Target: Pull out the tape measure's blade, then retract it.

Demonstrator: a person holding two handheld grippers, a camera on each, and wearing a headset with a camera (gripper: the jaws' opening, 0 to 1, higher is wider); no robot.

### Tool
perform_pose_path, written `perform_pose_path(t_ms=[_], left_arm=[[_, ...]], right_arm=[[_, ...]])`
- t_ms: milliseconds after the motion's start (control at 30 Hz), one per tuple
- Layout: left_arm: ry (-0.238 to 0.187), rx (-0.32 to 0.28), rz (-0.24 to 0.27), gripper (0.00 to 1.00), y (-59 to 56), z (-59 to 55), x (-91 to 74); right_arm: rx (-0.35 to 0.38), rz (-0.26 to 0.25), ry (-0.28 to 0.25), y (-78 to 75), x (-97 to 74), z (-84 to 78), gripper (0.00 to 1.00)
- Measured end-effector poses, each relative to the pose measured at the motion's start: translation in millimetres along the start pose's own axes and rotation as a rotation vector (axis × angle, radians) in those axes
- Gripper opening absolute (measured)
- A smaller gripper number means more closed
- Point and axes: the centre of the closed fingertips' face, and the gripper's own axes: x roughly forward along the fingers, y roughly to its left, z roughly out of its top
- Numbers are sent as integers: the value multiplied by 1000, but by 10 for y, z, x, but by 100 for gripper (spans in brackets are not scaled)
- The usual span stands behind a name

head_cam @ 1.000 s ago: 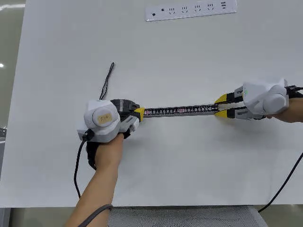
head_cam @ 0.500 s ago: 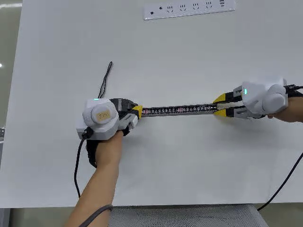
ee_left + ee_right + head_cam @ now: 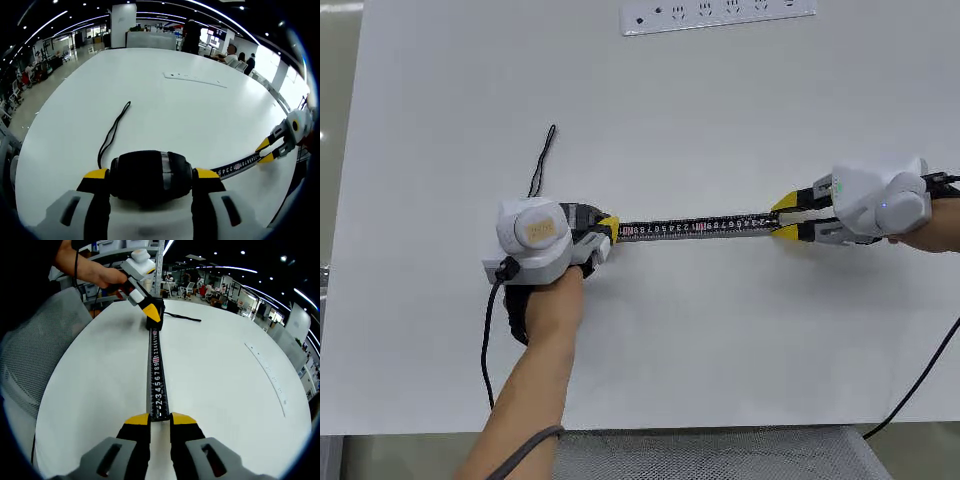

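Note:
A black tape measure case sits on the white table, clamped between the yellow-tipped jaws of my left gripper, which is shut on it. Its black blade with white numbers runs rightward across the table. My right gripper is shut on the blade's free end. In the right gripper view the blade stretches straight away to the case and the left gripper. The case's black wrist cord trails away over the table behind it.
A white power strip lies at the table's far edge. A black cable hangs from the right gripper and another cable from the left. A grey mesh surface sits below the near table edge.
The right gripper has drifted slightly farther right and up, with the blade a little longer. The left gripper and case have stayed about where they were.

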Motion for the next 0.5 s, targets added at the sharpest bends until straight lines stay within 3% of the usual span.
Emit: perform_pose_path(t_ms=[500], left_arm=[[34,20,-3,59,43,-2,-14]], right_arm=[[-18,5,-11,-5,31,81,13]])
